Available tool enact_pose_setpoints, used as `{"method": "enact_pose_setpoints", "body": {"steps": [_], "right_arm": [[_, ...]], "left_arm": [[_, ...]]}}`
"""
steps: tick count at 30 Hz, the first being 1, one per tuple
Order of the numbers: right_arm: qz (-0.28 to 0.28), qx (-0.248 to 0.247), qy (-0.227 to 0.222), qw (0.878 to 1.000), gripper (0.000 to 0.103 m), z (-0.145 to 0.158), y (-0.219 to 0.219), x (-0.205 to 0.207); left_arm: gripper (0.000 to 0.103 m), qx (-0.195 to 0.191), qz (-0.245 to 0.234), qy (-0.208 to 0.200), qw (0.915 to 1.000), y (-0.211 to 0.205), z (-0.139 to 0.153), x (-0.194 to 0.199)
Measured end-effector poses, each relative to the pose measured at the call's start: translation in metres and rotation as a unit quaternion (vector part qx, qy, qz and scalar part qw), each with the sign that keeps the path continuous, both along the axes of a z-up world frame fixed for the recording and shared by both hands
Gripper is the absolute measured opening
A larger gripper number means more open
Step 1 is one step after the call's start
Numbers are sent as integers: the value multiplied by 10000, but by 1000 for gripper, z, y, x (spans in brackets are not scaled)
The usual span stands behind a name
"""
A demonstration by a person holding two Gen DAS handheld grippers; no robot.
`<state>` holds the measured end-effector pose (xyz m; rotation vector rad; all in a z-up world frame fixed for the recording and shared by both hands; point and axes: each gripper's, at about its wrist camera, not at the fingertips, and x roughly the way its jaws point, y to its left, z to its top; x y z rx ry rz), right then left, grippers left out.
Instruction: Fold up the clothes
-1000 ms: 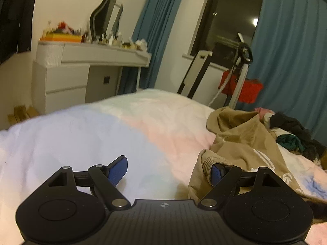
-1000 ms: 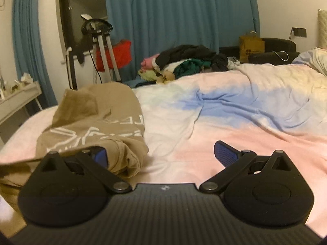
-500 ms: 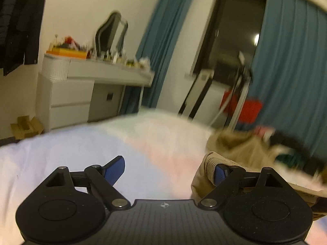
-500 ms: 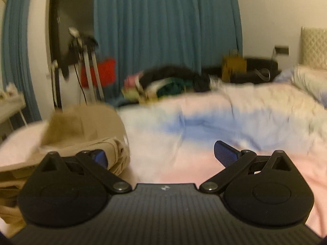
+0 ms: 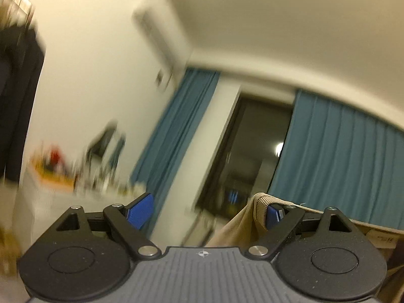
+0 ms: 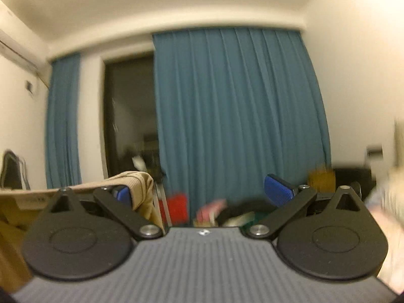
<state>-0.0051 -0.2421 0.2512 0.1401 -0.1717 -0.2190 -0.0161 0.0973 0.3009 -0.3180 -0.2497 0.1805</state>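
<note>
A tan sweatshirt (image 5: 240, 229) hangs in the air, its ribbed hem draped over the right finger (image 5: 274, 214) of my left gripper (image 5: 207, 212). That gripper's jaws stand wide apart, with nothing pinched between them. In the right wrist view the same tan sweatshirt (image 6: 137, 185) is hooked over the left finger (image 6: 123, 194) of my right gripper (image 6: 200, 192), which is also wide open. The fabric stretches taut between the two grippers. Both cameras point up toward the wall and ceiling, so the bed is almost hidden.
Blue curtains (image 6: 234, 106) and a dark window (image 6: 128, 116) fill the far wall. A blurred white dresser (image 5: 50, 194) stands at left. A pile of clothes (image 6: 227, 209) and a red object (image 6: 176, 207) lie low beyond the right gripper.
Both grippers have risen steeply and tilted upward, lifting the tan sweatshirt off the bed. The bed has dropped out of view and the scene is motion-blurred.
</note>
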Motion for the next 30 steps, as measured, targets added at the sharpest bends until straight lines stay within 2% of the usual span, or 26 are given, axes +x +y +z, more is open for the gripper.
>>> {"method": "enact_pose_setpoints", "body": {"steps": [4,8,9,11,15,17,20,23,26,30], "right_arm": [[223,-165,-463,9985,103,82,-3,-42],[432,-200,-671,9966,103,137,-13,-77],[504,-169,-627,9966,103,146,-16,-81],[611,-153,-487,9968,103,156,-21,-84],[611,-345,24,9975,103,143,-26,-60],[584,-400,284,9971,103,123,-29,-39],[514,-468,615,9957,103,86,-24,1],[390,-464,1010,9930,103,46,-25,69],[291,-473,1300,9900,103,9,-24,142],[15,-661,1403,9879,103,-43,-16,263]], "left_arm": [[95,241,-66,-397,9989,5,86,-42],[98,261,-327,-330,9986,11,147,-71],[99,219,-426,-228,9986,12,154,-72],[100,91,-607,169,9980,15,152,-56],[100,-167,-967,961,9905,20,148,-23],[100,-238,-1071,1279,9857,18,134,5],[100,-189,-1096,1502,9824,8,94,62],[100,-279,-1137,1683,9787,0,54,131],[100,-468,-1118,1789,9764,-5,16,218],[100,-337,-878,1773,9797,-18,-48,361]]}}
